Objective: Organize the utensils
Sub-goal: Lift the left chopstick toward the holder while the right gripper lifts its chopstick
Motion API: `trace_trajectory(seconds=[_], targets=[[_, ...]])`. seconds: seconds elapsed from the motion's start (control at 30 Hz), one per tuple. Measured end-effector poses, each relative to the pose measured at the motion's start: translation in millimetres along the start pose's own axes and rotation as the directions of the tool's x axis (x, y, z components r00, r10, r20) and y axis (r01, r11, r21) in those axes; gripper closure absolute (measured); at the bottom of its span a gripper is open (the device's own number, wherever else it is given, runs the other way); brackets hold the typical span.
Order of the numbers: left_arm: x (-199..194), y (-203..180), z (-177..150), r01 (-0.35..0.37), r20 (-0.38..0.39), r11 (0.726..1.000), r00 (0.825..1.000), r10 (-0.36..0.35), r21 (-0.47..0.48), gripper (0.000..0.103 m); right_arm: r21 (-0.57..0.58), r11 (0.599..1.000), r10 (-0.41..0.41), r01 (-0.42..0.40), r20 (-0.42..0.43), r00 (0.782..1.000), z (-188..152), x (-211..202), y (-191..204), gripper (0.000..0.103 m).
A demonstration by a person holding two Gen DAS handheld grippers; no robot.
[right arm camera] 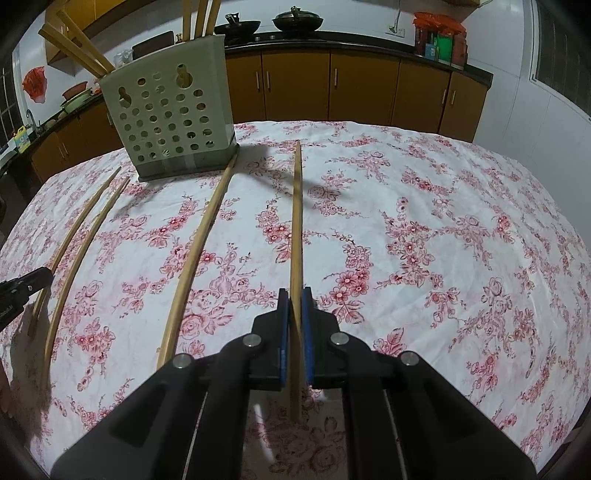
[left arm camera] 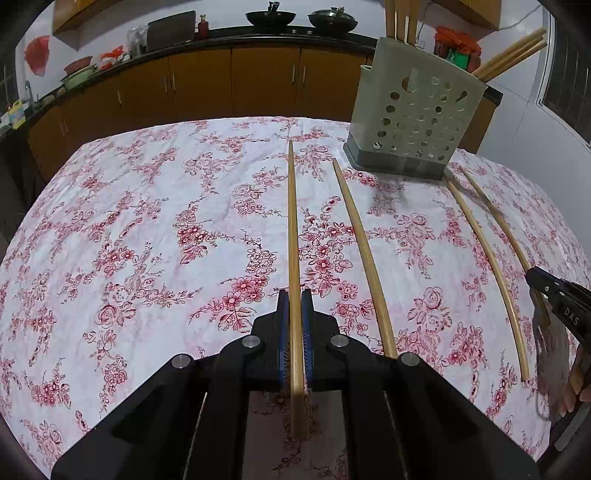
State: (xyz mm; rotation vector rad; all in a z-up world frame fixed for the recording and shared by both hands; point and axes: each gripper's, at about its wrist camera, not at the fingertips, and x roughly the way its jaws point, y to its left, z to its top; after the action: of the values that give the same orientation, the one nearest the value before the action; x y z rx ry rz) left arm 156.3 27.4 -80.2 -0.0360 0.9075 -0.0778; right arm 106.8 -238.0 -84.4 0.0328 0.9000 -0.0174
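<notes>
Four wooden chopsticks lie side by side on the floral tablecloth (left arm camera: 147,221). My left gripper (left arm camera: 295,295) is shut on the near end of the leftmost chopstick (left arm camera: 291,221). My right gripper (right arm camera: 295,293) is shut on the near end of the rightmost chopstick (right arm camera: 296,214). Two loose chopsticks (left arm camera: 360,236) (left arm camera: 482,240) rest between them, also in the right wrist view (right arm camera: 194,251) (right arm camera: 84,240). A grey perforated utensil holder (left arm camera: 413,110) (right arm camera: 170,110) stands at the table's far side with several chopsticks sticking out of it. Each gripper shows at the edge of the other's view (left arm camera: 535,282) (right arm camera: 37,278).
Behind the table runs a dark counter over brown cabinets (left arm camera: 236,81) with two woks (left arm camera: 271,16) and jars on it. The table's far edge drops off just past the holder. A hand (left arm camera: 576,384) shows at the right edge of the left wrist view.
</notes>
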Motion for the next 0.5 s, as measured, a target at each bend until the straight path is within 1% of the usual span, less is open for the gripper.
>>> trace_trajectory(seconds=[0.27, 0.33, 0.4, 0.5], targets=[[-1.8, -0.8, -0.1, -0.002, -0.002, 1.0, 1.0, 0.002, -0.006, 0.096, -0.003, 1.0, -0.013, 0.013, 0.006, 1.0, 0.8, -2.2, -1.3, 0.095], [-5.6, 1.1, 2.3, 0.003, 0.006, 1.0, 1.0, -0.003, -0.008, 0.096, 0.011, 1.0, -0.007, 0.007, 0.031, 0.999, 3.7, -10.5, -5.3, 0.095], [-16.9, 3.3, 8.9, 0.006, 0.04, 1.0, 0.999, -0.005, -0.011, 0.096, 0.026, 1.0, -0.006, 0.004, 0.078, 0.997, 10.5, -25.2, -11.0, 0.095], [-35.7, 6.1, 21.0, 0.018, 0.1, 1.0, 0.995, -0.016, -0.017, 0.096, 0.044, 0.999, -0.004, -0.003, 0.161, 0.987, 24.0, -51.5, -17.3, 0.095]])
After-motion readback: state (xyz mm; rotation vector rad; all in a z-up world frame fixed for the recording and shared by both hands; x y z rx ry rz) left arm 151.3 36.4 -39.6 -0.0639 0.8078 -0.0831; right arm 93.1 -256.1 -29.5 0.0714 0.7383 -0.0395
